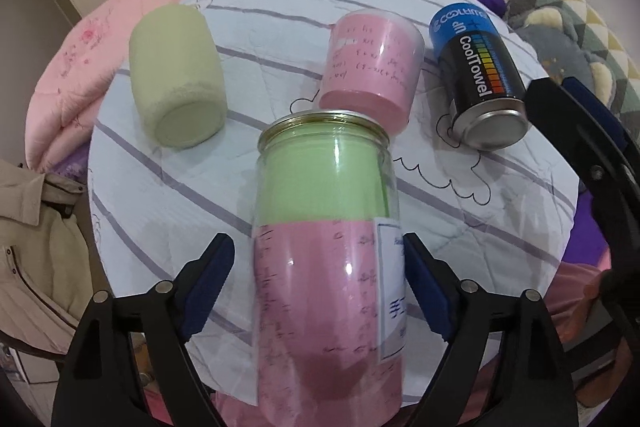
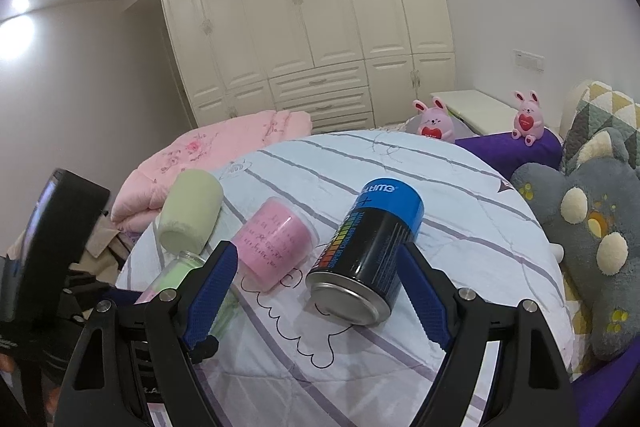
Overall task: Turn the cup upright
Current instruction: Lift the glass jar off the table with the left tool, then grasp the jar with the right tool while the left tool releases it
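Left wrist view: the left claw [image 1: 320, 287] stands spread at the bottom of the frame, its blue pads [image 1: 424, 287] on either side of a clear jar [image 1: 326, 235]. The right pad sits at the jar's wall; the left pad stands apart from it, so the claw is released and grips nothing. The jar holds green paper in its far half and pink paper in its near half, with its metal-rimmed end pointing away towards the frame centre. Whether it rests on the bed [image 1: 160, 187] or is tilted off it cannot be told.

Beyond it, three more containers lie on their sides on the striped bed cover: a green cup [image 1: 178, 75] at upper left, a pink cup [image 1: 372, 67] at upper centre, just beside the jar's rim, and a can [image 1: 478, 75] at upper right. Part of the right claw's frame shows at the right edge.

Right wrist view: the right claw [image 2: 320, 291] is likewise released, fingers wide, with the can [image 2: 370, 255] lying between them and untouched. The pink cup [image 2: 274, 243] lies left of the can, the green cup [image 2: 190, 215] further left. Two plush rabbits [image 2: 436, 121] sit at the bed's far edge.
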Demonstrator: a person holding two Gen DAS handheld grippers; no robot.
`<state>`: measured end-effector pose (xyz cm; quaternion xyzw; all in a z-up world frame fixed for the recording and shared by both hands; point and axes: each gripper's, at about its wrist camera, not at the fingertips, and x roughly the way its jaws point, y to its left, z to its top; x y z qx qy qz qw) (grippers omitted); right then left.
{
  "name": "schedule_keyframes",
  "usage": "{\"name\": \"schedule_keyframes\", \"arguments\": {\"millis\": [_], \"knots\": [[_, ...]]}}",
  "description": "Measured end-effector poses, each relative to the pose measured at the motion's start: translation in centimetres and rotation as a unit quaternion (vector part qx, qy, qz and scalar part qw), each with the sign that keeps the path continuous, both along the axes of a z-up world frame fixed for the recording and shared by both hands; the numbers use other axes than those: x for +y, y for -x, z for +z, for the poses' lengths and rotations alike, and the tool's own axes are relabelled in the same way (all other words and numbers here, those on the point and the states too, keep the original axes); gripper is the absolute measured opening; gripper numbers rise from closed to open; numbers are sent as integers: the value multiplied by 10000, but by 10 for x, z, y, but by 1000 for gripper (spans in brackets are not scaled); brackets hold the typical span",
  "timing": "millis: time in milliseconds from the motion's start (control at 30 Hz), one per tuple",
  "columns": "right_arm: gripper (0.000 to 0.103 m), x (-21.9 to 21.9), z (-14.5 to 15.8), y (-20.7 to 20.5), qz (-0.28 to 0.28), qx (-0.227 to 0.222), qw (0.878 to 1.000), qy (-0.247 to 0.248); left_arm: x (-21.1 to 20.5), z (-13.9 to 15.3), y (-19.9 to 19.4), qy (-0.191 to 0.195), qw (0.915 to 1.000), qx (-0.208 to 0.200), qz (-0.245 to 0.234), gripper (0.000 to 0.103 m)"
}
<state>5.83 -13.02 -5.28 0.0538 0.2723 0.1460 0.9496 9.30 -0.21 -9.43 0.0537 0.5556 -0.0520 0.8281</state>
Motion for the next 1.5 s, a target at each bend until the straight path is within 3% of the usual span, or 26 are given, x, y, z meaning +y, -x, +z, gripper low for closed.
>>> {"name": "schedule_keyframes", "arguments": {"millis": [267, 600, 1100, 1500], "knots": [[83, 11, -1, 0, 40, 55, 9998, 172, 11, 2, 6, 43, 9999, -103, 4, 87], [83, 27, 7, 2, 112, 98, 9984, 537, 21, 26, 19, 278, 9980, -555, -103, 87], [83, 72, 30, 8, 195, 695, 9963, 460, 61, 37, 42, 473, 9963, -721, 30, 88], [83, 103, 11, -6, 344, 1668, 9851, 256, 87, 25, 49, 648, 9962, -563, 113, 88]]}}
